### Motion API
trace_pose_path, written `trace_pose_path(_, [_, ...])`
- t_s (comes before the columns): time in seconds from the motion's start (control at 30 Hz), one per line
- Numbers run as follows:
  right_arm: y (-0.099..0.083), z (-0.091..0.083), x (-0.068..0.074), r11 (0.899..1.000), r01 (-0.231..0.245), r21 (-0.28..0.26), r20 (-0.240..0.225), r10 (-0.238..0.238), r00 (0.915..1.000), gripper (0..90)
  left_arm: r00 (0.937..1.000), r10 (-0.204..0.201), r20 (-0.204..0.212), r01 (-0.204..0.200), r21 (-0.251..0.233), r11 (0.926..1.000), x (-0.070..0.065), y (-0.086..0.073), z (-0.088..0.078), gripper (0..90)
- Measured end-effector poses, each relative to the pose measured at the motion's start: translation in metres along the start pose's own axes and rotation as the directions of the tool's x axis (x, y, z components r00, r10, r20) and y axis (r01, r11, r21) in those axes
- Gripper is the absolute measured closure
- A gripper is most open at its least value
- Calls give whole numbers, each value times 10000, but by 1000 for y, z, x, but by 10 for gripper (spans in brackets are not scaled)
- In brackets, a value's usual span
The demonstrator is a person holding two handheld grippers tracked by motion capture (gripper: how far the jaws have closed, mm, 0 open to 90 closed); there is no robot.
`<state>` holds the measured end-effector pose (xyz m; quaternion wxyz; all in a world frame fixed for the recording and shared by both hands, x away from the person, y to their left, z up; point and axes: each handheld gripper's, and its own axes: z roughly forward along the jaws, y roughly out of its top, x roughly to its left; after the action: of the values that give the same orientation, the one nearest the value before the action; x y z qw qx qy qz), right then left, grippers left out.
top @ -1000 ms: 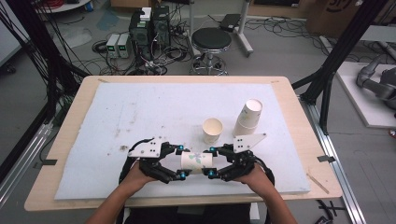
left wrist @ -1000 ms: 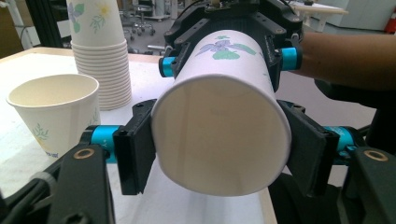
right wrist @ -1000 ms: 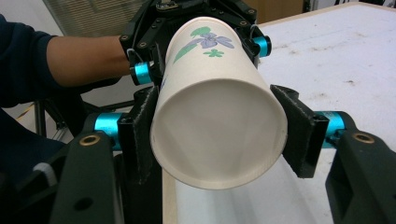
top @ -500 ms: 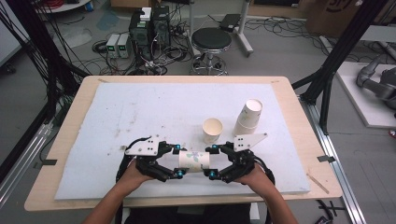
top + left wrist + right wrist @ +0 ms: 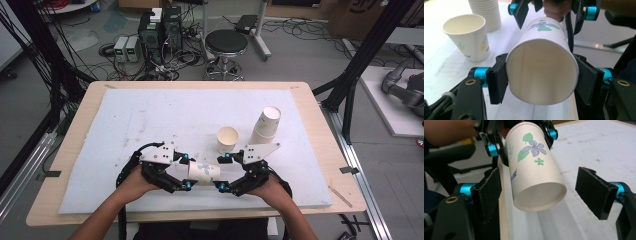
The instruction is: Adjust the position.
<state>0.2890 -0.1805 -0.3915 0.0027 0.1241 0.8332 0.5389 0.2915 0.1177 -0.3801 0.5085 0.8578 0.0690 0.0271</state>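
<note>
Cup [image 5: 541, 72] (flower-printed) clamped at its rim by left jaws, base between spread right jaws.

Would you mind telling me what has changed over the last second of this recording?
Hardly anything. The left gripper still clamps the wide end of the sideways flowered cup, and the right gripper still sits open around its base. The upright cup and cup stack have not moved.
</note>
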Motion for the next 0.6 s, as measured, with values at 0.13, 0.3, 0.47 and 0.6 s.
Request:
trace_pose_path(0.13, [5,5,2,9977,387,550,365,-407,9985,216,10000,58,-72,-53,716,9974,1,6,-2,338])
trace_pose_path(0.3, [12,12,4,9898,822,1163,558,-891,9945,217,9997,166,-200,-133,1553,9878,2,13,-2,331])
trace_pose_path(0.47, [19,20,7,9718,1400,1900,769,-1569,9846,216,9990,377,-239,-308,2424,9697,3,23,-1,331])
trace_pose_path(0.6, [26,28,9,9474,1905,2572,813,-2176,9726,217,9980,559,-286,-443,3100,9497,3,32,0,330])
